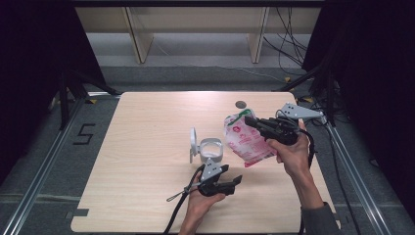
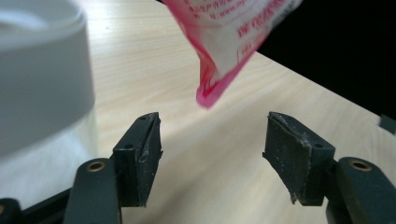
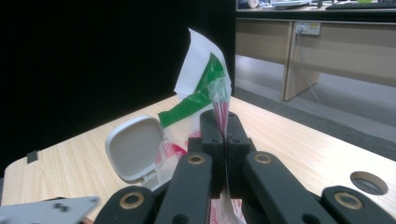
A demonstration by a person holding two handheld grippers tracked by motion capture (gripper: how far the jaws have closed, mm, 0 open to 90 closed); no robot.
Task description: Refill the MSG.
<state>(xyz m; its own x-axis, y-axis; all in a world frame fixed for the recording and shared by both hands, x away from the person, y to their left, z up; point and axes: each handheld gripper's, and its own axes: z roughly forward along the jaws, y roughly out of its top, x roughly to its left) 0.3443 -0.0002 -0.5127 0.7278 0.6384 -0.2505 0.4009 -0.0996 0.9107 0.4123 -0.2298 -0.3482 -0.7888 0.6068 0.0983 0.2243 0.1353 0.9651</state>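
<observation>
Right tongs [image 1: 252, 120] clenched on the top edge of the pink pouch [image 1: 244, 139], held above the counter [image 1: 147, 127] beside the open white container [image 1: 211, 149]. Left tongs [image 2: 212, 154] released, jaws wide under the pouch's lower corner. Likely next: grip that corner to tip or open the pouch over the container.

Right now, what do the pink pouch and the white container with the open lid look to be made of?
Pink pouch: thin, glossy plastic film, judging by its creases, sheen and printed lettering; it hangs limp from the shut right gripper.
White container: probably matte moulded plastic, with smooth rounded walls and a hinged lid; the exact material is unclear.
</observation>
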